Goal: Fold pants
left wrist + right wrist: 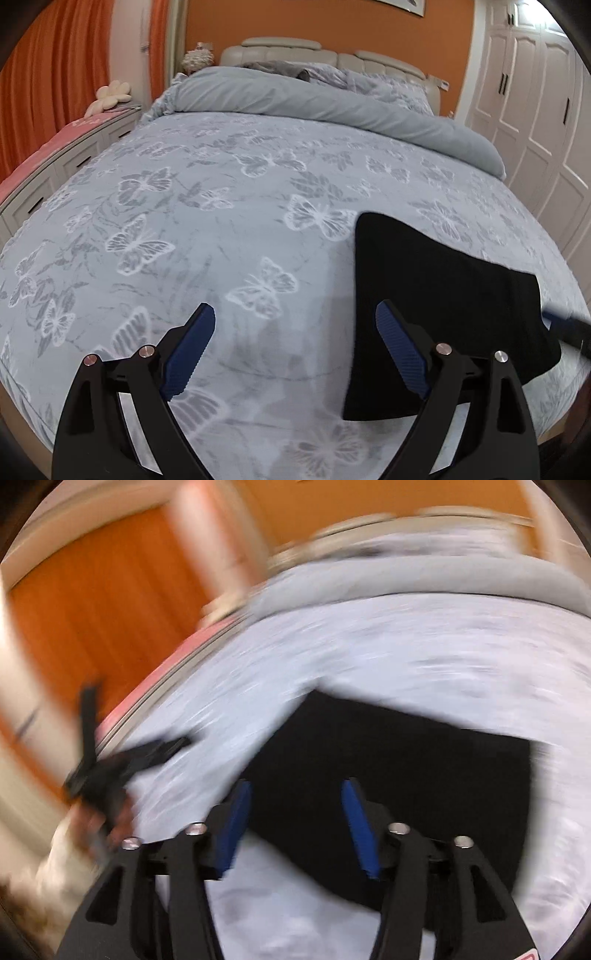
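Note:
The black pants [443, 295] lie folded into a compact rectangle on the butterfly-print bed cover [221, 229], at the right in the left wrist view. My left gripper [295, 314] is open and empty, just left of the pants, its right finger over their near edge. The right wrist view is motion-blurred. It shows the pants [406, 768] just ahead of my right gripper [295, 790], which is open and empty above them. The right gripper's blue tip [554, 319] shows at the pants' right edge. The left gripper [122, 760] appears blurred at the left.
A rolled grey duvet [332, 107] lies across the head of the bed below a padded headboard [295, 48]. A white drawer unit with a pink cover [66, 144] stands at the left, orange curtains behind it. White wardrobe doors [535, 103] are at the right.

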A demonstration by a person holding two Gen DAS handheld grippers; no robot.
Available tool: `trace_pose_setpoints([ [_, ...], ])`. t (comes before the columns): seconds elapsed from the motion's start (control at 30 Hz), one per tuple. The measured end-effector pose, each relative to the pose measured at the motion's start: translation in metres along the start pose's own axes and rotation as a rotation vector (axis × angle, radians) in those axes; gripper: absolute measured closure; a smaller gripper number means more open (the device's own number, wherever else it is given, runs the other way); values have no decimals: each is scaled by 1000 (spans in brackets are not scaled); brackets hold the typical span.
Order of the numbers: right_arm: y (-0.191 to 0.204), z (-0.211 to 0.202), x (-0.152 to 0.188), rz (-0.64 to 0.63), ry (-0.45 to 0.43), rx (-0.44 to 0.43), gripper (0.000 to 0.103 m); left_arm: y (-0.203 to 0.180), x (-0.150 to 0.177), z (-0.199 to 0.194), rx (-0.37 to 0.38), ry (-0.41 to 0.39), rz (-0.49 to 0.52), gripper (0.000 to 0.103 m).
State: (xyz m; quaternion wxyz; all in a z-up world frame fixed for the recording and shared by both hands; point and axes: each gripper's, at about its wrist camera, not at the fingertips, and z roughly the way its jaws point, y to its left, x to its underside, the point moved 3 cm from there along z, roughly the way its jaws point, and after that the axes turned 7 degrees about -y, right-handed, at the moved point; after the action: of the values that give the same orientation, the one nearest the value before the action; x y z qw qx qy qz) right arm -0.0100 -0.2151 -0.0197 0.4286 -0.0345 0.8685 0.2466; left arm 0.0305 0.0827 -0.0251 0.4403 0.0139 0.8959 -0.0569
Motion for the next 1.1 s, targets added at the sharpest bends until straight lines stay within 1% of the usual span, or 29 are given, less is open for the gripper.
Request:
trace_pose_setpoints([
  [0.03, -25, -7, -4, 51, -15, 83, 46, -8, 2, 3, 6, 9, 15, 16],
  [0.07, -46, -12, -4, 90, -12, 159, 46, -13, 3, 4, 4, 12, 26, 16],
  [0.13, -74, -16, -1, 145, 9, 245, 46, -24, 6, 9, 6, 21, 54, 16],
  [0.23, -104, -17, 9, 246, 49, 264, 46, -42, 12, 17, 20, 47, 80, 16],
  [0.3, -115, -14, 15, 261, 78, 298, 46, -52, 17, 24, 52, 84, 73, 13],
  [0.33, -118, -9, 18, 262, 101, 316, 45, -56, 21, 29, 82, 114, 57, 12],
  [0.37, -121, -6, 22, 272, 120, 317, 40, -59, 24, 34, 106, 143, 40, 11],
  [0.43, -127, 0, 30, 298, 166, 312, 39, -64, 35, 49, 162, 234, -18, 11],
  [0.47, -129, -1, 32, 306, 171, 305, 37, -65, 40, 54, 186, 270, -47, 11],
  [0.5, -129, 0, 35, 321, 176, 290, 31, -66, 45, 59, 210, 307, -78, 11],
  [0.53, -128, 0, 38, 327, 185, 285, 27, -66, 51, 65, 227, 351, -108, 8],
  [0.57, -126, 0, 43, 324, 202, 286, 24, -66, 55, 68, 221, 365, -119, 7],
  [0.63, -128, 0, 50, 325, 220, 289, 24, -65, 60, 75, 223, 386, -137, 5],
  [0.67, -129, 1, 52, 349, 224, 271, 24, -64, 60, 76, 225, 386, -147, 5],
  [0.73, -129, 5, 59, 414, 254, 208, 22, -65, 61, 77, 228, 384, -146, 5],
  [0.8, -128, 7, 61, 423, 258, 182, 18, -65, 61, 79, 245, 384, -157, 5],
  [0.83, -126, 11, 60, 401, 261, 178, 19, -65, 60, 80, 249, 385, -161, 9],
  [0.87, -123, 14, 59, 379, 252, 168, 30, -64, 58, 81, 257, 375, -163, 15],
  [0.9, -121, 17, 58, 364, 246, 156, 51, -64, 56, 82, 269, 368, -169, 30],
  [0.93, -119, 17, 53, 362, 235, 134, 60, -63, 54, 81, 293, 368, -186, 53],
  [0.97, -118, 15, 48, 362, 223, 126, 65, -61, 50, 78, 333, 369, -231, 63],
  [1.0, -112, 7, 40, 341, 200, 112, 68, -58, 44, 72, 338, 357, -247, 72],
  [1.03, -106, 0, 34, 329, 176, 91, 68, -57, 39, 65, 345, 341, -247, 77],
  [1.1, -88, -19, 22, 303, 139, 12, 69, -53, 29, 38, 365, 301, -252, 82],
])
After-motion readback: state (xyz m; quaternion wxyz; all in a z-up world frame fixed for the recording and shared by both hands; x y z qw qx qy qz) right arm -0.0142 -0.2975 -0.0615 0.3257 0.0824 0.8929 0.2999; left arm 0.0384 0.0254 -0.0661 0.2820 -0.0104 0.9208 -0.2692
